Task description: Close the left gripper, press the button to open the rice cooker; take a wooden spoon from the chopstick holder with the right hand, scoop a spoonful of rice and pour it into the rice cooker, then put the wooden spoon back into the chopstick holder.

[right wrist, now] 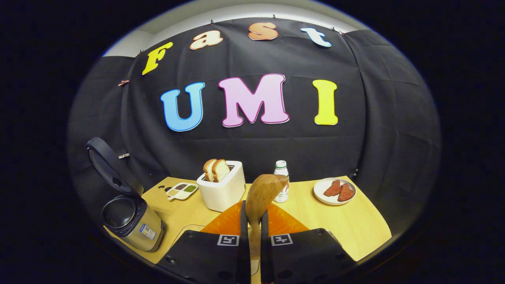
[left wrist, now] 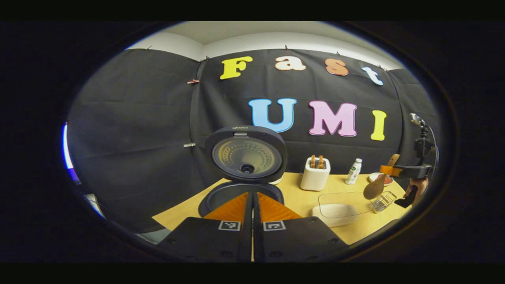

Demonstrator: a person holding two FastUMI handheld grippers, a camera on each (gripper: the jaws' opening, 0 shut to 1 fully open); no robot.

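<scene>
Black cloth wall (right wrist: pixel 252 150) behind a wooden table (right wrist: pixel 355 225).

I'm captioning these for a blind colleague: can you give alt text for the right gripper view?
The right tool grips a wooden spoon, bowl up, above a wooden table. Beyond stand a toaster with bread, a small bottle and a plate; the rice cooker sits open at left.

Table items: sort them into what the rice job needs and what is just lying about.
Needed: rice cooker, lid up; wooden spoon, held in the right gripper; clear rice container; wire chopstick holder; left gripper, shut.

Lying about: toaster with bread, bottle, meat plate, small divided dish.
</scene>
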